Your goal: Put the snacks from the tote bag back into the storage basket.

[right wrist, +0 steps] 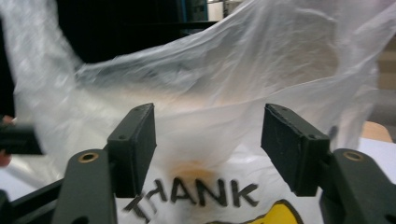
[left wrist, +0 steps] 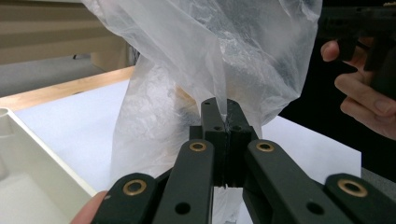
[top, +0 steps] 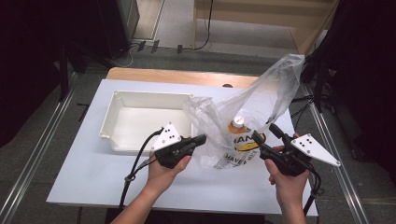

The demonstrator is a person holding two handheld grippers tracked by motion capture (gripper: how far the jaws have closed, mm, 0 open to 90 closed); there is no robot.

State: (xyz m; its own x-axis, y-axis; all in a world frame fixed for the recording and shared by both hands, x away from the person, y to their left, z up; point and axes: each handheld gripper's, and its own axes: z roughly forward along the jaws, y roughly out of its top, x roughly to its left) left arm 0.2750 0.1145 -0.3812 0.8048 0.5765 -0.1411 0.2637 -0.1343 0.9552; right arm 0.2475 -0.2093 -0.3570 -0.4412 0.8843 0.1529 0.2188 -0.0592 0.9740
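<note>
Bottle [top: 238, 133] stood upright inside the plastic bag [top: 261, 100], nearer the right gripper [top: 265, 136], spread wide before it; left gripper [top: 201, 139] pinched bag film.

One plastic bag [top: 252, 107], one bottle [top: 237, 133] (inside the bag), one white tray [top: 122, 105], two grippers

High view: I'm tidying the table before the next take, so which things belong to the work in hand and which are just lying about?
In use:
- plastic bag, its film pinched in the shut left gripper
- bottle standing inside that bag
- right gripper, jaws open just short of the bag

Lying about:
- white tray, left of the bag, with nothing visible in it
</note>
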